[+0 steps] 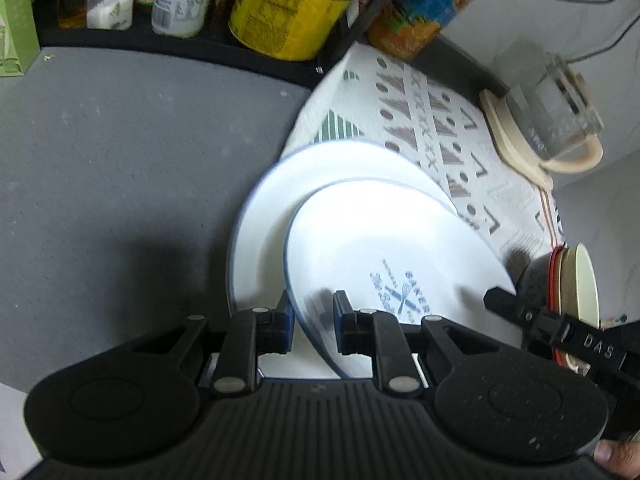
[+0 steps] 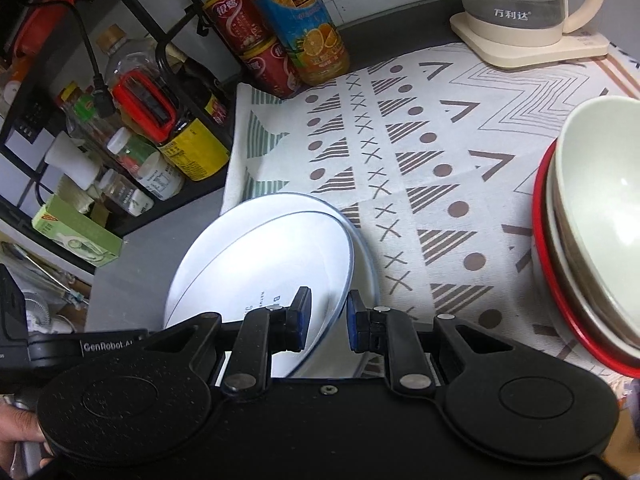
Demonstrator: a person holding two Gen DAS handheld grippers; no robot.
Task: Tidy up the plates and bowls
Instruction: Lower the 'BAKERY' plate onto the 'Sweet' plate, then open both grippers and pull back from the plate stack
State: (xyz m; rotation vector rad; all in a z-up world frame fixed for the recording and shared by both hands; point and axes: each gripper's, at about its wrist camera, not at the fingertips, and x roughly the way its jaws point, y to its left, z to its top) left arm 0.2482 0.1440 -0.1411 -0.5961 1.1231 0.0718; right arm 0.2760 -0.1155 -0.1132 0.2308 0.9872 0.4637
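Observation:
Two white plates with thin blue rims are stacked. The upper plate [image 1: 384,248] is tilted above the lower plate [image 1: 260,240]. My left gripper [image 1: 312,320] has its fingers on either side of the upper plate's near-left rim, with a gap showing. My right gripper [image 2: 327,320] straddles the upper plate's [image 2: 272,256] right rim the same way, above the lower plate [image 2: 366,256]; its tip also shows in the left wrist view [image 1: 500,300]. A stack of bowls [image 2: 592,232], white on top with a red-rimmed one below, stands at the right.
A patterned cloth [image 2: 420,152] covers the grey counter [image 1: 120,160]. A glass kettle [image 2: 520,4] on a cream base stands at the back. Cans, a juice bottle [image 2: 308,24] and a black rack of jars [image 2: 160,132] line the back left. A green box [image 2: 76,232] lies left.

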